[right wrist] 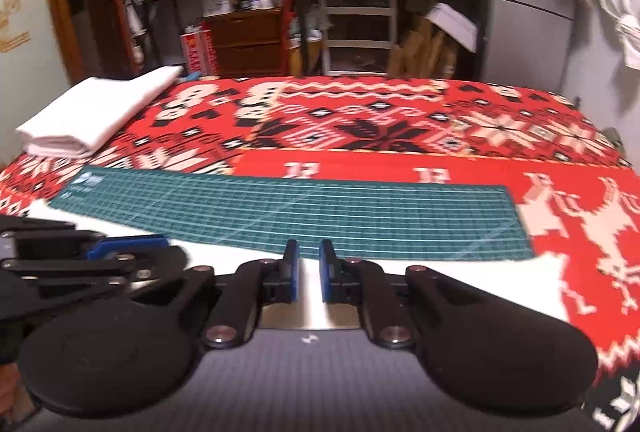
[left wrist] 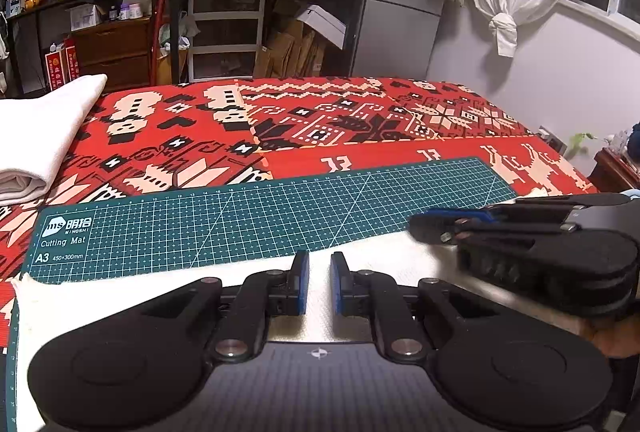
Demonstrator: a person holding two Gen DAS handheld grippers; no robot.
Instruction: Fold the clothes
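Where the two wrist views begin, a white garment [left wrist: 360, 296] lies flat over the near part of a green cutting mat [left wrist: 224, 216], its near portion hidden under the gripper bodies and its outer edges cut off by the frame. The left gripper [left wrist: 319, 282] hovers low over this cloth with its blue-padded fingers a narrow gap apart, nothing between them. The right gripper [right wrist: 308, 272] sits just beside it over the same cloth, fingers likewise slightly parted and empty; whether either set of tips touches the fabric cannot be told. In the left wrist view the right gripper appears side-on and blurred at the right edge, and a bit of the person's hand [left wrist: 612, 342] shows beneath it. The right wrist view is motion-smeared, so the mat's grid lines are hard to read there. Beyond the mat spreads a red patterned blanket [left wrist: 360, 128]. At its far left corner rests a folded white stack [right wrist: 100, 112], partly cropped in the left view. Behind stand cluttered shelves [left wrist: 224, 28], too small to itemise.
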